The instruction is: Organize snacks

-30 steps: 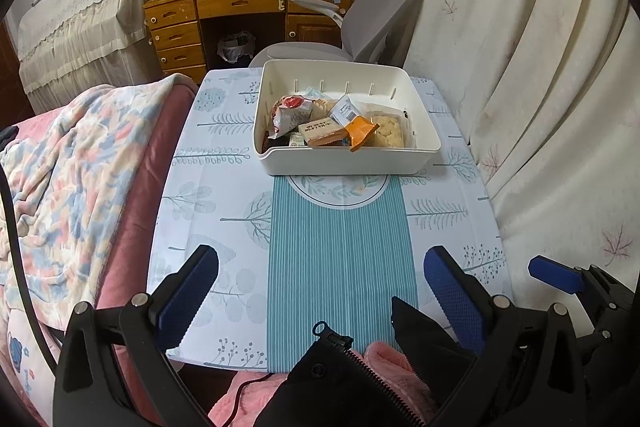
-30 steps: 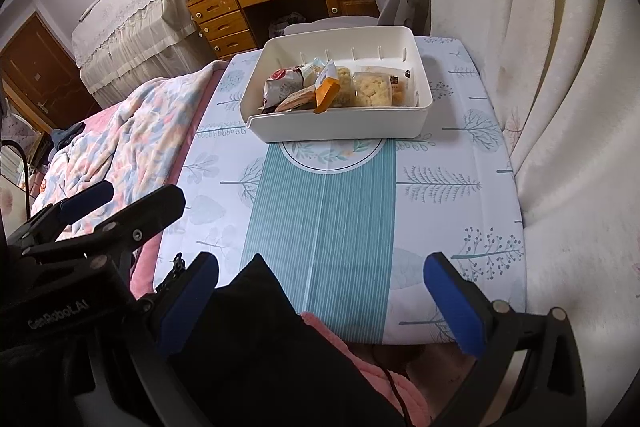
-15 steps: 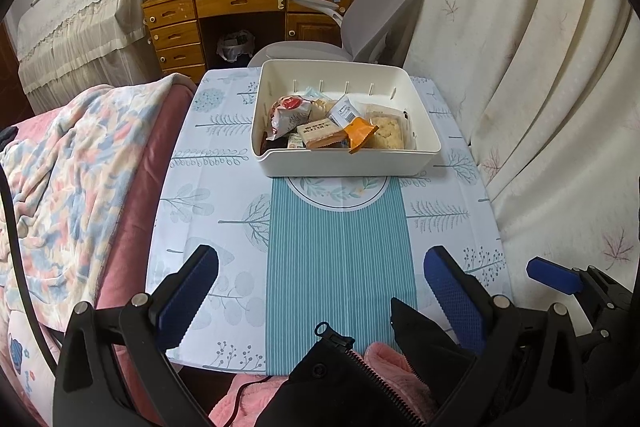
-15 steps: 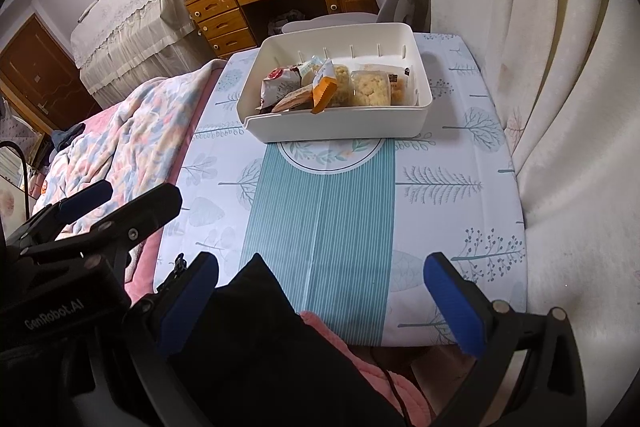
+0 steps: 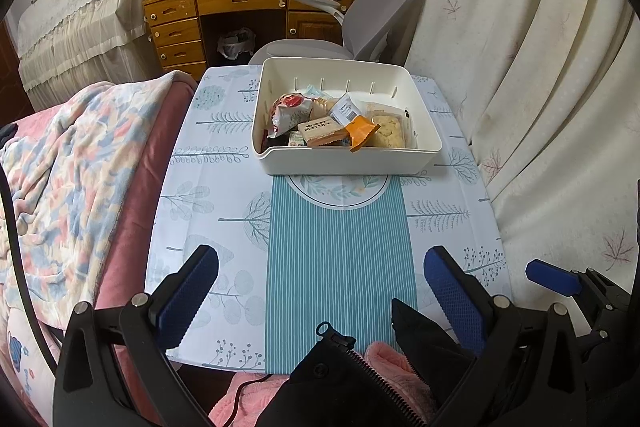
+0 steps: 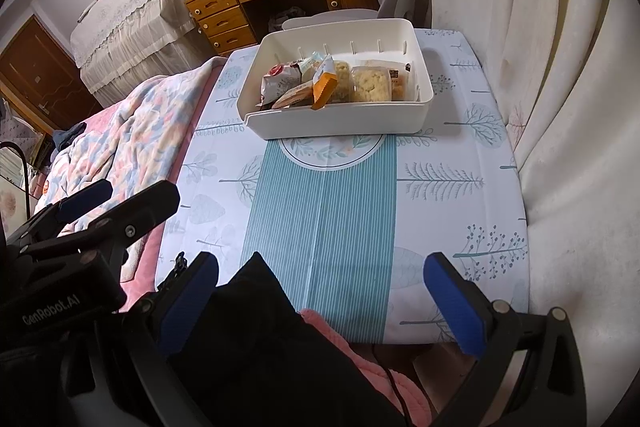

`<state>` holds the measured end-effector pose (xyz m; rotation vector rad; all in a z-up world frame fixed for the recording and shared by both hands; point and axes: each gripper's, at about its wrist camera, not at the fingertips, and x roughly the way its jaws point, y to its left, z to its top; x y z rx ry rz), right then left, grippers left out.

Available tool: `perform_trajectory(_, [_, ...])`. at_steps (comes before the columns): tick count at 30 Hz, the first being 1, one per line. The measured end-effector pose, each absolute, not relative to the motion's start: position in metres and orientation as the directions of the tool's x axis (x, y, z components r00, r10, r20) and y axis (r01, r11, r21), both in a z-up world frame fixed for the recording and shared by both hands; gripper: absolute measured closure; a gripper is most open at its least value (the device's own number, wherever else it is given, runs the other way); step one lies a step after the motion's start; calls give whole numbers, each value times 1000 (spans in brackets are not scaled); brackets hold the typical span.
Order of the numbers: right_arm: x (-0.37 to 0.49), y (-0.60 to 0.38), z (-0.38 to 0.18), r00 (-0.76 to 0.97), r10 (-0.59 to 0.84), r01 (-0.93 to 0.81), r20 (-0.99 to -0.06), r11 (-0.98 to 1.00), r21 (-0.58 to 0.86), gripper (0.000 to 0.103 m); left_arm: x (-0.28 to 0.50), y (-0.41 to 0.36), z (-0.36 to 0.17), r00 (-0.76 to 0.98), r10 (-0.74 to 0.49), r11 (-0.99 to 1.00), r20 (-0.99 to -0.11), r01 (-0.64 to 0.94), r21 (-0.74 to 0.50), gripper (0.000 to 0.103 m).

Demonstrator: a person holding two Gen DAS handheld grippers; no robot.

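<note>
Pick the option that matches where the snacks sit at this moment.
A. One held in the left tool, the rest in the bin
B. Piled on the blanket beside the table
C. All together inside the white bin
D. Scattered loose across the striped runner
C: the snacks lie packed inside the white bin, and both the left tool and right tool stand open and empty near the table edge.

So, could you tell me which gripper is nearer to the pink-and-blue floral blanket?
Left. The left gripper hangs open at the table's near edge, close beside the blanket. The right gripper, also open, sits farther across, towards the cream curtain.
</note>
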<state>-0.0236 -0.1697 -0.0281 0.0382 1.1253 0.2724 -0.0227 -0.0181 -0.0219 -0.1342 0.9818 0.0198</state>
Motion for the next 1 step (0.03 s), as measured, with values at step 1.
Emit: perform_trajectory(1, [-23,-170,-28,401,235,-196,-885,966,167,0,-23,-18,-22,556,-45,992,-830,-76,-105,1])
